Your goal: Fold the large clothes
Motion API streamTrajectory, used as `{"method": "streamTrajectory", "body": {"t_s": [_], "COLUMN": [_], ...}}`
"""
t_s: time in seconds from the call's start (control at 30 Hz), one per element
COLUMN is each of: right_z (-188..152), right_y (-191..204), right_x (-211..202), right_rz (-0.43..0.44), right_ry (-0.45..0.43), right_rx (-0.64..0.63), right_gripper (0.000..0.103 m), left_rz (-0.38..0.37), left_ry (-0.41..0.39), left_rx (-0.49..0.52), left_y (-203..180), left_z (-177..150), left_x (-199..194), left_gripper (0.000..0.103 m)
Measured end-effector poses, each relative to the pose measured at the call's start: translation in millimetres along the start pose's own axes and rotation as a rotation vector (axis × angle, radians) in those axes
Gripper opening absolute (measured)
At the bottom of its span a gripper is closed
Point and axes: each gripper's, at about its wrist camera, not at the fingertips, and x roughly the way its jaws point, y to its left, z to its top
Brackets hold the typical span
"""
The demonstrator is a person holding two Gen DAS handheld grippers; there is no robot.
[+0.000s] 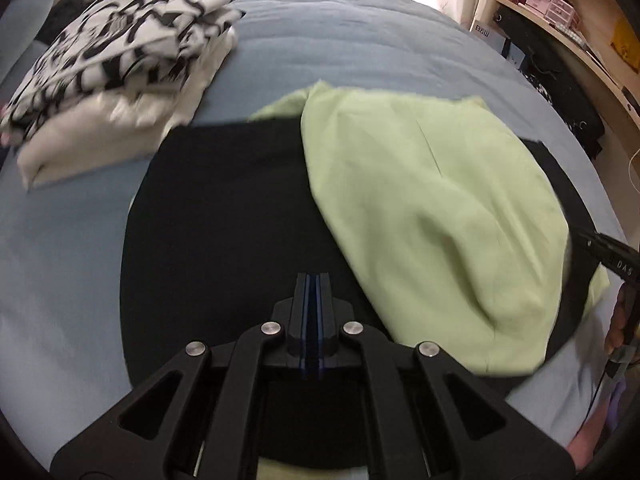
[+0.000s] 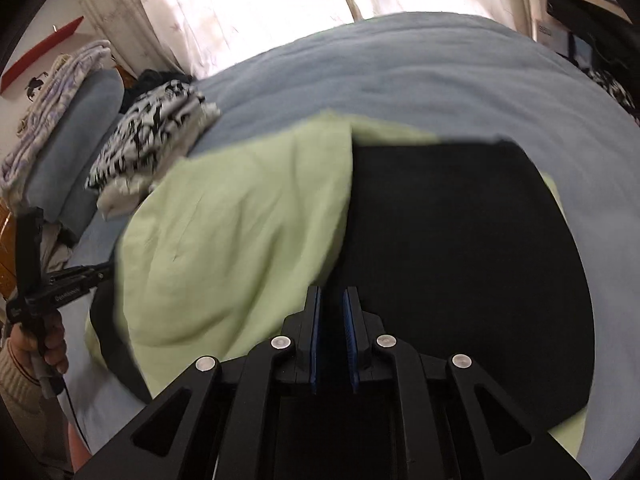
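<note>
Blue-grey bed (image 1: 360, 28) carries a pale green garment (image 1: 420, 200) over a black folding board (image 1: 224, 208). Left claw (image 1: 312, 280) is closed and empty; right claw (image 2: 333, 294) is slightly parted, empty. Lettering on the claws is blurred.

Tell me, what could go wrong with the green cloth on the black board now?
The light green garment lies loosely folded across the black folding board, still puffy, so it may slide back open. Its edge pokes out under the board's near side and could bunch up on the next fold. The folded black-and-white garment sits close by; a wide swing might knock that stack over.
</note>
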Motion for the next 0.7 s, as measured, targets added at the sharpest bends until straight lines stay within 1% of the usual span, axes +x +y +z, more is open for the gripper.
{"method": "streamTrajectory", "body": {"t_s": [0.1,0.17,0.23,0.3,0.33,0.37,0.4,0.47,0.6,0.63,0.67,0.7], "right_z": [-36,-48,-66,-100,-106,-114,-111,-126,-128,-131,-132,-131], "right_y": [3,12,16,40,43,48,54,67,94,100,103,108], "right_x": [-21,-37,-53,-93,-100,-111,-118,-136,-144,-145,-146,-143], "right_rz": [0.005,0.002,0.015,0.022,0.026,0.033,0.035,0.043,0.073,0.082,0.090,0.097], "right_ry": [0.000,-0.008,-0.024,-0.043,-0.050,-0.059,-0.063,-0.080,-0.075,-0.070,-0.065,-0.058], "right_rx": [0.004,0.008,0.016,0.011,0.010,0.006,0.002,-0.010,-0.031,-0.036,-0.040,-0.041], "right_gripper": [0.015,0.024,0.027,0.028,0.029,0.031,0.032,0.036,0.037,0.038,0.039,0.040], "left_rz": [-0.019,-0.048,-0.074,-0.111,-0.129,-0.139,-0.155,-0.182,-0.230,-0.242,-0.256,-0.272], "left_ry": [-0.007,-0.012,-0.021,-0.032,-0.037,-0.039,-0.043,-0.054,-0.061,-0.058,-0.056,-0.054], "left_rx": [-0.016,-0.029,-0.043,-0.058,-0.065,-0.066,-0.067,-0.068,-0.078,-0.083,-0.089,-0.096], "left_y": [3,4,1,-4,-4,-6,-7,-11,-19,-20,-22,-25], "left_z": [-22,-35,-49,-62,-68,-66,-66,-71,-84,-86,-89,-91], "left_x": [-19,-35,-52,-71,-78,-78,-81,-89,-100,-100,-101,-100], "left_gripper": [0.000,0.000,0.000,0.000,0.000,0.000,0.000,0.000,0.001,0.002,0.009,0.020]}}
